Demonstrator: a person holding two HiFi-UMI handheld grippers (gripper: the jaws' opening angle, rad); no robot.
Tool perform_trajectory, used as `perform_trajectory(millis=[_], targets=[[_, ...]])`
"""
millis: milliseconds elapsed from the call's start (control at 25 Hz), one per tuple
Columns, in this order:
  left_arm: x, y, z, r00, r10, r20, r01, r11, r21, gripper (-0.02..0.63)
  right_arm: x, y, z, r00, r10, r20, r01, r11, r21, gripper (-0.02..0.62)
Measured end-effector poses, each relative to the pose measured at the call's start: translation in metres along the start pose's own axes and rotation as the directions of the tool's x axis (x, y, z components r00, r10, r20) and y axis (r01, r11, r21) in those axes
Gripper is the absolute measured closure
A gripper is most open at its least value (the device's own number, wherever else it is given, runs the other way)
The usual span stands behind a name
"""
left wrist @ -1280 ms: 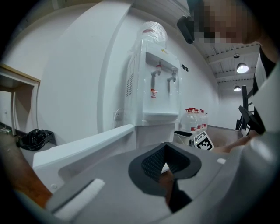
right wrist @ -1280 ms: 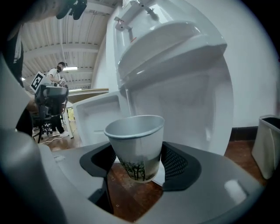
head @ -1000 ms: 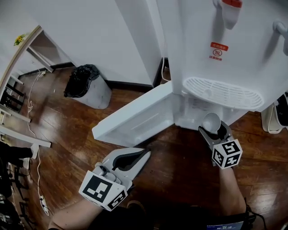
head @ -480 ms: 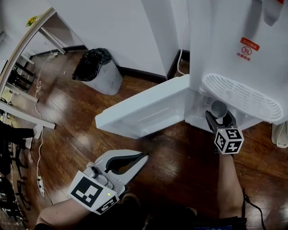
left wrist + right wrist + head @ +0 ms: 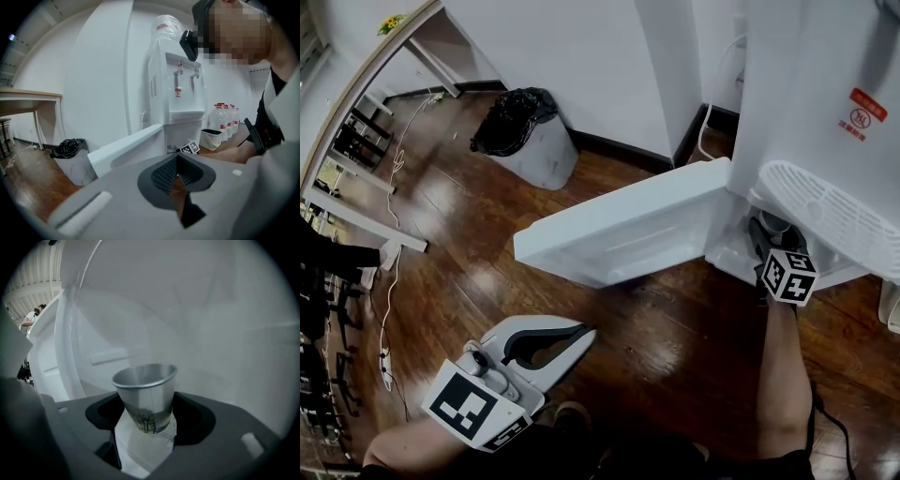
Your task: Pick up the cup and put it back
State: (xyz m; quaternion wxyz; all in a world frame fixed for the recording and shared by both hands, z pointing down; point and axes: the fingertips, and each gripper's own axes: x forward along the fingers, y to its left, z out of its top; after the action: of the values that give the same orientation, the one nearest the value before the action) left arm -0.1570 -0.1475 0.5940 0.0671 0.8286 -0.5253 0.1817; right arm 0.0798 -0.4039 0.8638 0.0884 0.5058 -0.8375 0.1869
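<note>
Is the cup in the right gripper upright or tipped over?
Upright. The cup shows its open rim on top and its narrow base below, held between the jaws of the right gripper.

Under me is a dark, glossy wooden floor [image 5: 675, 337]. A pale bin [image 5: 534, 155] lined with a black bag stands on it near the wall, and a white water dispenser [image 5: 825, 112] stands to my right with its lower door [image 5: 628, 230] swung open just above the boards. A white cable [image 5: 389, 300] trails over the floor at far left. Beside the dispenser stand water bottles [image 5: 225, 119] and a white bucket [image 5: 212, 138]. Inside the dispenser's compartment the white shelf [image 5: 136, 451] carries a printed sheet [image 5: 171, 430]. I cannot tell whether the cup [image 5: 145, 390], clamped in the fingers [image 5: 206, 427] of my right gripper [image 5: 147, 416], touches it.
</note>
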Motion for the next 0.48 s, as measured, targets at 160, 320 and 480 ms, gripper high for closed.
perform_trajectory(millis=[160,320,480], targets=[[-0.006,0.006,-0.009,0.999,0.024,-0.037,-0.025,0.999,-0.041,0.604,0.013,-0.007,-0.004,1.000,-0.024,-0.019,0.024,1.000,-0.010,0.279],[-0.003,0.007,-0.005,1.000,0.014,-0.022,-0.015,1.000,-0.011,0.604,0.018,-0.017,-0.006,0.998,-0.047,-0.047,0.045,0.999,-0.024,0.284],[-0.004,0.003,-0.007,0.999,0.009,-0.036,-0.010,1.000,-0.026,0.604,0.021,-0.017,-0.014,0.996,-0.050,-0.068,0.048,0.998,-0.029,0.287]])
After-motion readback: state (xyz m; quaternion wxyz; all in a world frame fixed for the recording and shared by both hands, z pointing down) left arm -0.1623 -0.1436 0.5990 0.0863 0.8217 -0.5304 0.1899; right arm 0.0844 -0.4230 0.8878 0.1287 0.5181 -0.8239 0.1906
